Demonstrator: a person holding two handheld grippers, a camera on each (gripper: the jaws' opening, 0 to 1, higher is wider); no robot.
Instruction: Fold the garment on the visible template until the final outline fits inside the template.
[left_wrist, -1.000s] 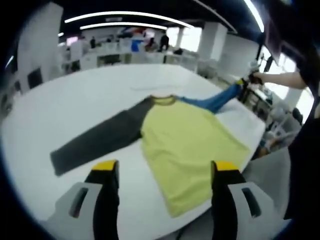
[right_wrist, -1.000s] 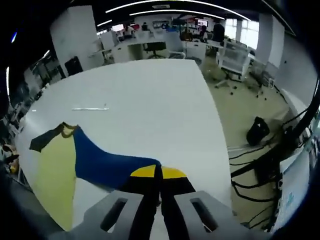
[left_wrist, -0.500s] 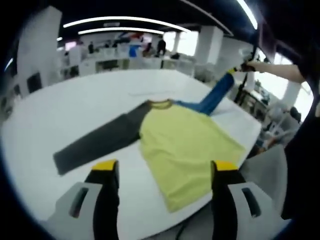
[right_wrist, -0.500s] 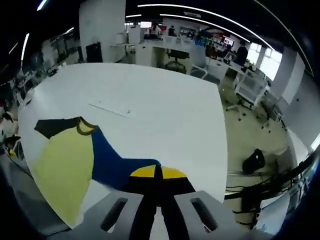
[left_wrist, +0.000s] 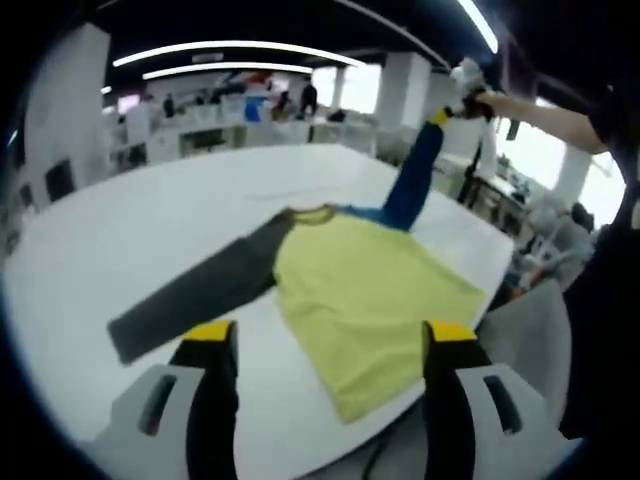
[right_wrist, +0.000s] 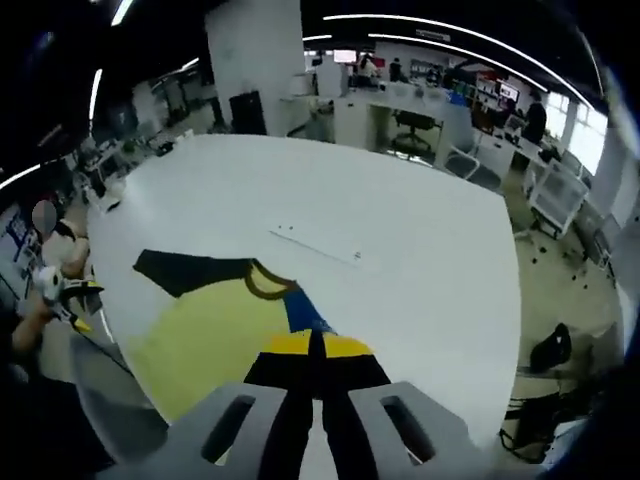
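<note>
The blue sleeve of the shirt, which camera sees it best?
The left gripper view: the whole blue sleeve rises from the yellow shirt body to the right gripper. The right gripper view shows just a short piece above its shut fingers.

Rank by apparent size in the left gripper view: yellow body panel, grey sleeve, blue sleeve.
1. Yellow body panel, clearly the largest.
2. Grey sleeve, lying flat on the white table.
3. Blue sleeve, lifted by the right claw; it is farther away and foreshortened, so its true size against the grey sleeve is unsure.
</note>
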